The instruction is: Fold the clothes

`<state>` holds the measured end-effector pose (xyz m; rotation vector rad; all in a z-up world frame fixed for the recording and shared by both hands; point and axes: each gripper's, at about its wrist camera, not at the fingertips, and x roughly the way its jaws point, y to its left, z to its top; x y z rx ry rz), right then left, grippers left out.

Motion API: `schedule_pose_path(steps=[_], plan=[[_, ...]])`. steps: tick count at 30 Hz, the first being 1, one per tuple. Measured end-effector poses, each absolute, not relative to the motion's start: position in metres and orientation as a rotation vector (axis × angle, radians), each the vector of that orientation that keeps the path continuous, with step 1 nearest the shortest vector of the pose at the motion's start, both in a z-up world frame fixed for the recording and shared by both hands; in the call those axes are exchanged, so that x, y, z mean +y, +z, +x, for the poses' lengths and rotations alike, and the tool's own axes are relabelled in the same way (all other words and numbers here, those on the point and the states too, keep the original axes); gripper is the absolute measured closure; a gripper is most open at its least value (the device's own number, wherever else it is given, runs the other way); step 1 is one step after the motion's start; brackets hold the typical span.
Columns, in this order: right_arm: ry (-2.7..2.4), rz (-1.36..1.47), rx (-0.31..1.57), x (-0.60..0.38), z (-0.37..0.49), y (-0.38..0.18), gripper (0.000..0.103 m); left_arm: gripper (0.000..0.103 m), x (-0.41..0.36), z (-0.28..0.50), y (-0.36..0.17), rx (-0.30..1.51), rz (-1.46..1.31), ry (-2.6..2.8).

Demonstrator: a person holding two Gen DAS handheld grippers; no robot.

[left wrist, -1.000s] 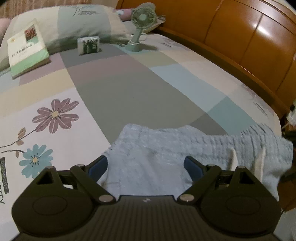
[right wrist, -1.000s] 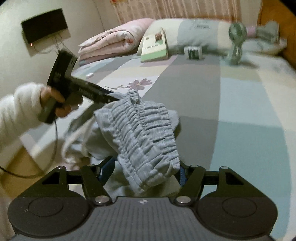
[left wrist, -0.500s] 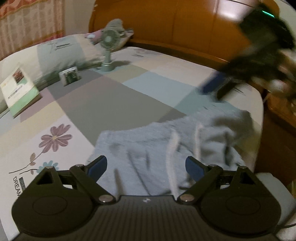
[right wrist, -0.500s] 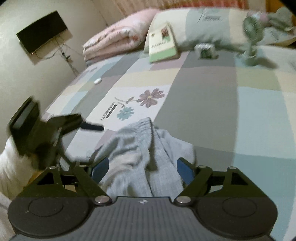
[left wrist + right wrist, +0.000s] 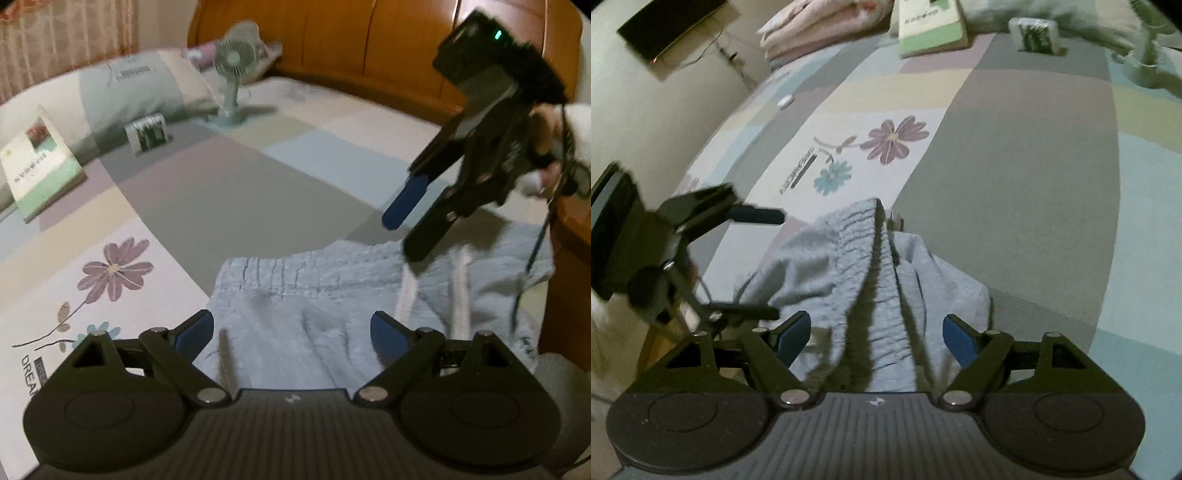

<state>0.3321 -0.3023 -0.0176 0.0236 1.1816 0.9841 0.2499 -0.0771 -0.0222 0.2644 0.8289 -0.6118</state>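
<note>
grey shorts [image 5: 314,295]; only right view shows pink blankets [image 5: 820,29].

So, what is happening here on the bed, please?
A person holds a pair of tongs in each hand and is folding grey shorts on a patchwork bed cover. Both tongs are open and grip nothing: the left tongs hover over the fabric below the waistband, and the right tongs, whose jaws have just been moving, hang above the bunched part. The shorts lie crumpled at the bed's edge, not yet folded. A book and a small fan sit further away.
</note>
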Motion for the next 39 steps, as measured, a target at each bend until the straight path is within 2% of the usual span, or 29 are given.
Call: schedule_pose_path(steps=[6, 12, 24, 27, 29, 31, 39], plan=[[0.994, 0.060, 1.176, -0.322, 0.326, -0.005, 0.025, 0.011, -0.083, 0.281, -0.014, 0.912, 0.260, -0.619], [1.012, 0.156, 1.268, -0.309, 0.341, 0.012, 0.030, 0.012, -0.085, 0.297, 0.002, 0.972, 0.235, -0.595], [0.945, 0.047, 1.539, -0.255, 0.359, -0.050, 0.033, 0.013, -0.069, 0.295, 0.003, 1.018, 0.270, -0.509], [0.971, 0.051, 1.530, -0.253, 0.358, -0.040, 0.039, 0.013, -0.066, 0.294, 0.004, 1.032, 0.266, -0.505], [0.995, 0.052, 1.505, -0.252, 0.360, -0.030, 0.053, 0.013, -0.068, 0.293, 0.004, 1.041, 0.281, -0.505], [1.013, 0.070, 1.500, -0.249, 0.364, -0.027, 0.057, 0.013, -0.072, 0.291, 0.004, 1.048, 0.284, -0.519], [1.006, 0.077, 1.557, -0.232, 0.362, -0.060, 0.058, 0.013, -0.085, 0.289, 0.000, 1.090, 0.250, -0.523]])
